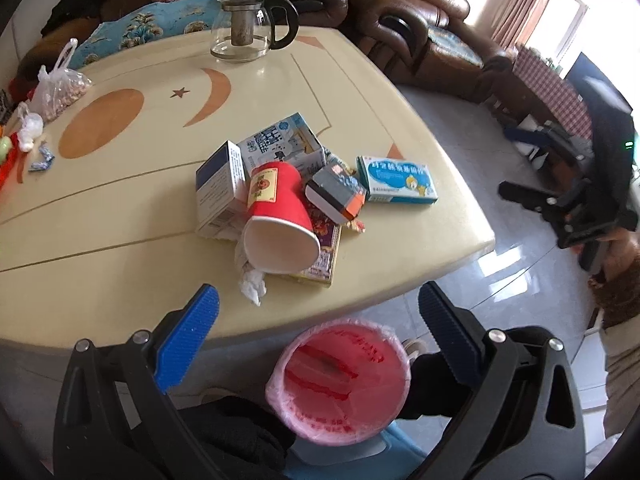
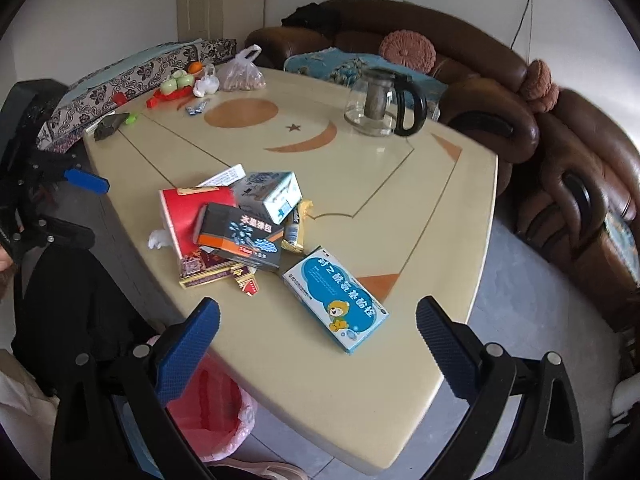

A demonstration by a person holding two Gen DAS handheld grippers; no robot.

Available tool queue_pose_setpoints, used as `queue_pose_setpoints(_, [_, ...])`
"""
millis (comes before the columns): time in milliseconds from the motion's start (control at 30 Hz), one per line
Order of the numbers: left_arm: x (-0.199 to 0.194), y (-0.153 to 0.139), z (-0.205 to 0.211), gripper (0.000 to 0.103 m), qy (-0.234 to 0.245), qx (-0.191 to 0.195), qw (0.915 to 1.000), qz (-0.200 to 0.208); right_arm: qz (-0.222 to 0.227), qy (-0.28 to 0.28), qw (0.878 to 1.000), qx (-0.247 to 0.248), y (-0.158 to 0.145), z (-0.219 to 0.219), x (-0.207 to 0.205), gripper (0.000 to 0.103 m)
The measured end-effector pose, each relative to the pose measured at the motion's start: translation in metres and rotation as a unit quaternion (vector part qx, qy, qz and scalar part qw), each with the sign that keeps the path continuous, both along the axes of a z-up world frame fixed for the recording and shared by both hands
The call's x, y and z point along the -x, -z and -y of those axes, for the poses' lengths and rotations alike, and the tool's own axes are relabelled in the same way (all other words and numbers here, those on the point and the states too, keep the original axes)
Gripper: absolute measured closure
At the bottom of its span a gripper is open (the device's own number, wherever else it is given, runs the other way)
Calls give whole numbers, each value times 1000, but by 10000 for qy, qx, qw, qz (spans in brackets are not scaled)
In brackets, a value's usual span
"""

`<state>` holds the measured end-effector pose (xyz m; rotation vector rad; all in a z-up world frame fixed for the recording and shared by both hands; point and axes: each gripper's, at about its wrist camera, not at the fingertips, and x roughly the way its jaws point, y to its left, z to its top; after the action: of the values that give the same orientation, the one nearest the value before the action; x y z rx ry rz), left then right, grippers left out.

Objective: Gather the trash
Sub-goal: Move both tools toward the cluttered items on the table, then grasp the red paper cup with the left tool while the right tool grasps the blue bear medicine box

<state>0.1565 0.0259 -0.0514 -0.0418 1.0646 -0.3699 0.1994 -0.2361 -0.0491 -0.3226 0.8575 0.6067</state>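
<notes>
1. Holding my left gripper (image 1: 318, 316) wide open and empty above the pink-lined bin (image 1: 338, 380).
2. The trash pile, red cup (image 1: 278, 216) included, lies on the table (image 1: 120, 200).
3. My right gripper (image 2: 318, 320) is spread, empty, near the blue box (image 2: 336, 300).

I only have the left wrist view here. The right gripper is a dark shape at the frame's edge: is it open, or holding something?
Observer: The right gripper is open, with nothing between its fingers.
Operator: What lies closest in front of it?
Observer: The blue medicine box, flat on the table, apart from the pile.
Operator: Anything at the far corner that I miss?
Observer: An orange, near the plastic bag.
</notes>
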Motion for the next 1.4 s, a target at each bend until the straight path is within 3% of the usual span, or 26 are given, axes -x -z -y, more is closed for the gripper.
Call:
queue_pose_setpoints(167, [-16,17,-12,5,-118,91,9999,-39,-210,-6,9998,31,21,-2,-16,7])
queue_pose_setpoints(467, [-36,38,-18,5,128,43,9999,17,-488,-286,9977,374,47,-17,-40,7])
queue_pose_setpoints(900, [-46,61,-23,6,185,92,9996,177,-698,-609,9928,762,78,-37,-62,7])
queue_pose_setpoints(1100, [-55,69,-28,22,152,224,9996,84,-834,-787,9882,1020,92,-42,-76,7])
queue_pose_setpoints(1400, [-66,80,-27,33,139,209,9997,-37,-985,-777,9850,1184,109,-40,-96,7])
